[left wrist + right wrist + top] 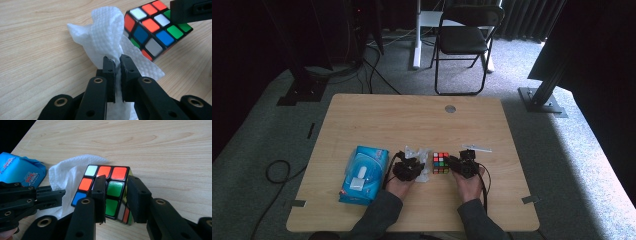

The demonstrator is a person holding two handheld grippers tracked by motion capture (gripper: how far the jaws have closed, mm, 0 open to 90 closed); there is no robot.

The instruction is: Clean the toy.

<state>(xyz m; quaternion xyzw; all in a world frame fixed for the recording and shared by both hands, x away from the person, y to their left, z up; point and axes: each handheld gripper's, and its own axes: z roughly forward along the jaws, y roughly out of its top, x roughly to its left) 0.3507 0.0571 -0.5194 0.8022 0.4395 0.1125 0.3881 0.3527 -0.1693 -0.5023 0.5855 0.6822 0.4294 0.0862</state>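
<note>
The limp, light wipe [105, 37] bunches between the closed left fingers [109, 68], while the hard, slick cube [105, 192], gripped across one layer by the right fingers [100, 192], looks best taken on flat opposite faces.

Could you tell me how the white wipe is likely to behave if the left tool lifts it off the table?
The white wipe looks thin and embossed, bunched where the left tool pinches it, so it would probably hang limp. It seems very light, so it should lift easily. One corner lies against the puzzle cube, which it might brush in passing.
</note>
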